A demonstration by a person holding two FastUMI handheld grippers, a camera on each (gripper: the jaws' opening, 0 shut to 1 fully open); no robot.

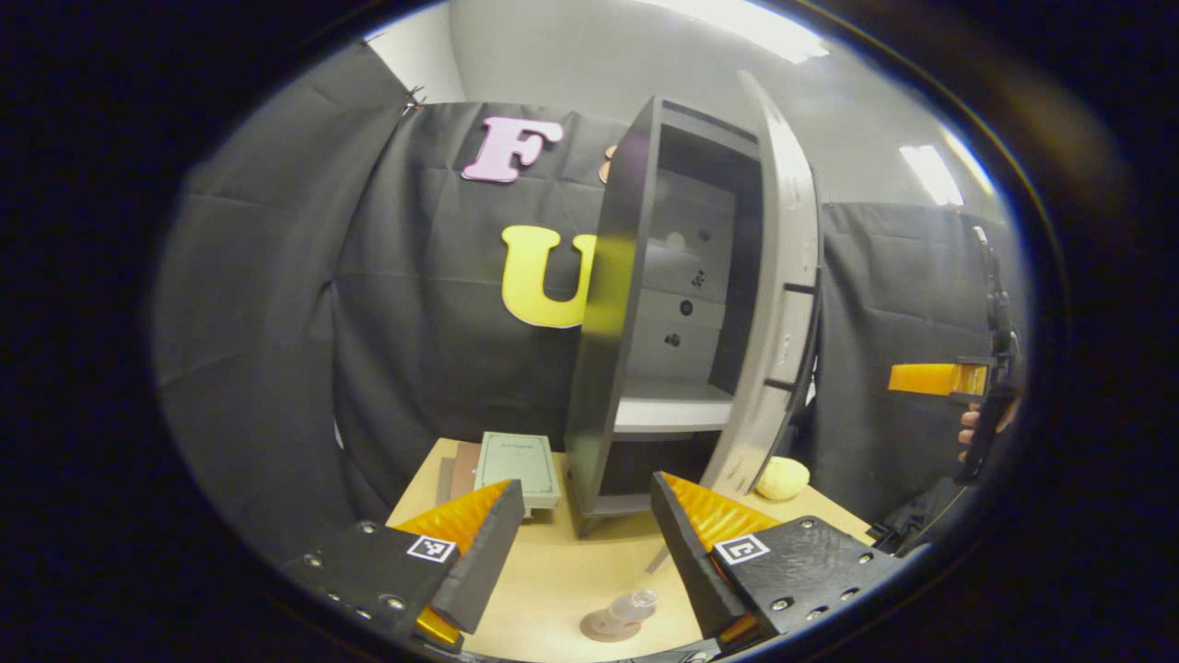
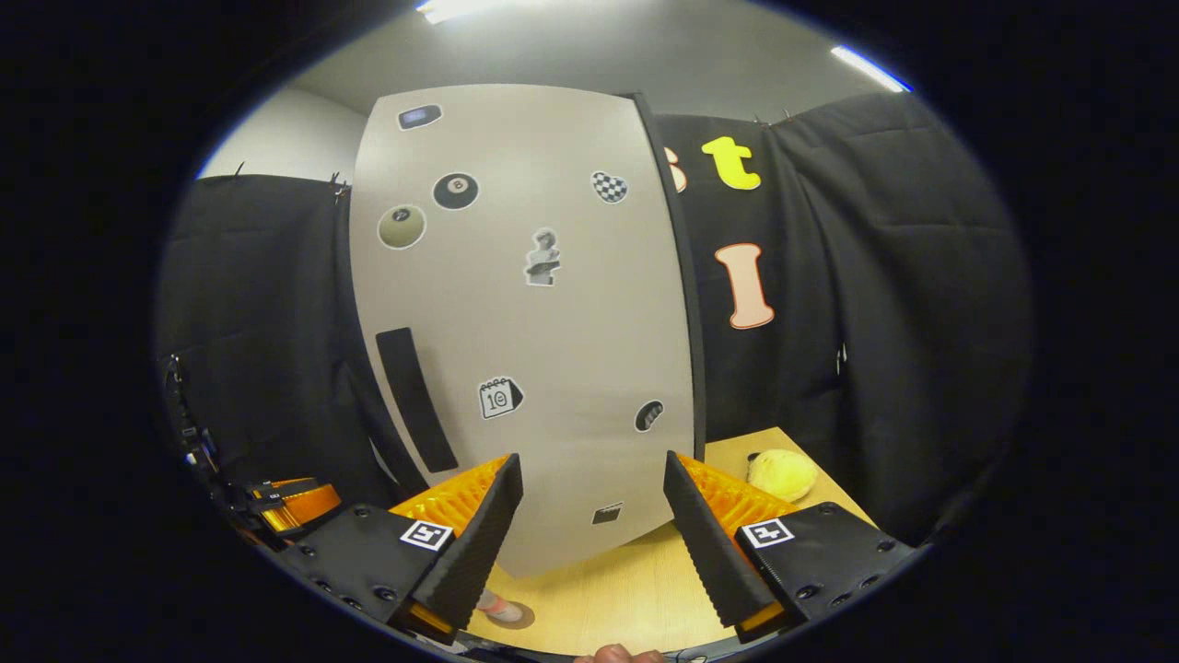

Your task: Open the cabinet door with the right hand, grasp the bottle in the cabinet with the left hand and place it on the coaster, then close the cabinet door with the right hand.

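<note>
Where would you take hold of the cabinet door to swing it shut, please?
Go for the dark vertical handle strip on the door face, near its free edge and far from the hinge, giving leverage. Come from the front with the right gripper, whose fingers are open and facing the panel; the door stands open.

staged test booth, not a real home, black cloth walls [image 1: 276,304] clipped up around a small wooden table [image 1: 562,571], lone sticker-covered cabinet [image 1: 645,304] as prop, plain ceiling with strip lights [image 1: 737,23] above
</note>
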